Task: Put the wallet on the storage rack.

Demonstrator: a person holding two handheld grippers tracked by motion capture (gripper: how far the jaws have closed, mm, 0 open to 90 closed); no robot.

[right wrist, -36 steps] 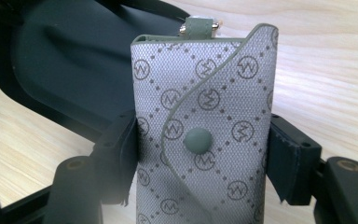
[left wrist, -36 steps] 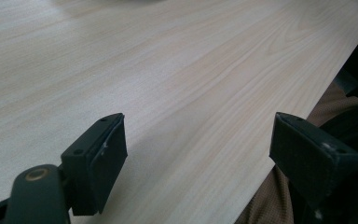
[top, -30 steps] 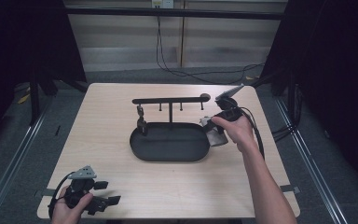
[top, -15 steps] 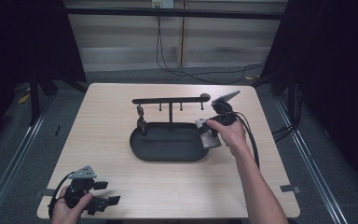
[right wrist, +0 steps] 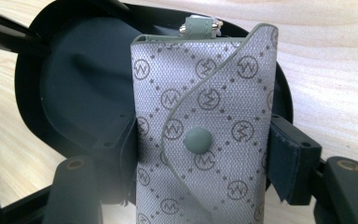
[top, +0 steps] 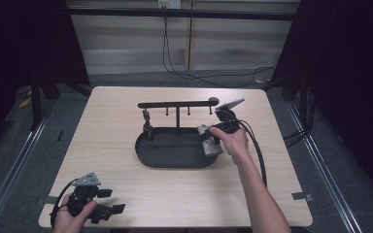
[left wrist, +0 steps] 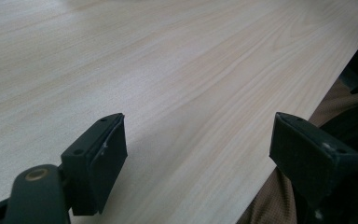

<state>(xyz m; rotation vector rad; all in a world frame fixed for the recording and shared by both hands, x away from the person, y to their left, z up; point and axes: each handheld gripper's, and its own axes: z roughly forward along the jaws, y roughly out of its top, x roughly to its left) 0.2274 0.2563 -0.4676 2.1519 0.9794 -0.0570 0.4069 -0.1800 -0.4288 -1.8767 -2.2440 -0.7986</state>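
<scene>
- The right claw (right wrist: 200,154) pinches a small grey fabric pouch with a printed monogram pattern and a round snap button (right wrist: 205,126); its two black jaws press against the pouch's left and right sides
- In the right gripper view the pouch stands upright between the jaws, its curved flap closed by the snap, and a short grey tab with metal ends sticks up from its top edge
- Behind the pouch lies a black oval tray (right wrist: 56,93), and the pouch hangs over the tray's right end
- In the high view the right hand (top: 230,141) holds this claw (top: 212,138) at the right end of the tray (top: 175,158), with the pouch (top: 209,141) at the tray's rim
- A black stand with a horizontal bar and short hanging pegs (top: 177,104) rises from the back of the tray; a small dark item (top: 147,124) hangs or stands at its left end, too small to tell which
- The tray sits near the middle of the pale wooden surface (top: 116,121)
- The left claw (left wrist: 200,154) is spread wide with nothing between its jaws, low over bare wood near the surface's front edge
- In the high view the left hand (top: 70,216) holds that claw (top: 111,201) at the near left corner, well apart from the tray
</scene>
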